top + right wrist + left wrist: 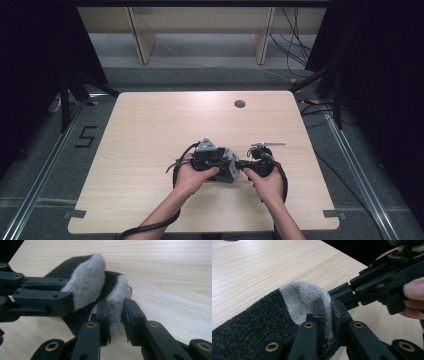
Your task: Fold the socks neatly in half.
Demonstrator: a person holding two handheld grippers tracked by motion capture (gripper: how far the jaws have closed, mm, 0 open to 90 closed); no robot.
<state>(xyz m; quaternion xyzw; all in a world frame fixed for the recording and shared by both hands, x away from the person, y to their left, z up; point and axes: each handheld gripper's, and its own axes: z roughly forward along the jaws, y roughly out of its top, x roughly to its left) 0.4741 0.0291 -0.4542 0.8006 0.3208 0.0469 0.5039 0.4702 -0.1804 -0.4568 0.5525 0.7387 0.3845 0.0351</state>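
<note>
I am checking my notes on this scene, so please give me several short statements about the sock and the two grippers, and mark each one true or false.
1. The left gripper pinches the light grey band of the sock. True.
2. The sock is white with red stripes. False: it is dark grey with a light grey band.
3. The right gripper has sock fabric between its jaws. True.
4. The sock hangs high above the table. False: it lies low on the wood.
5. The two grippers work at opposite ends of the table. False: they meet at the sock, near the table's front edge.

sock [262,317]: dark grey knit w/ light grey toe
pose: bunched, lifted by you mid-table, near front edge
</note>
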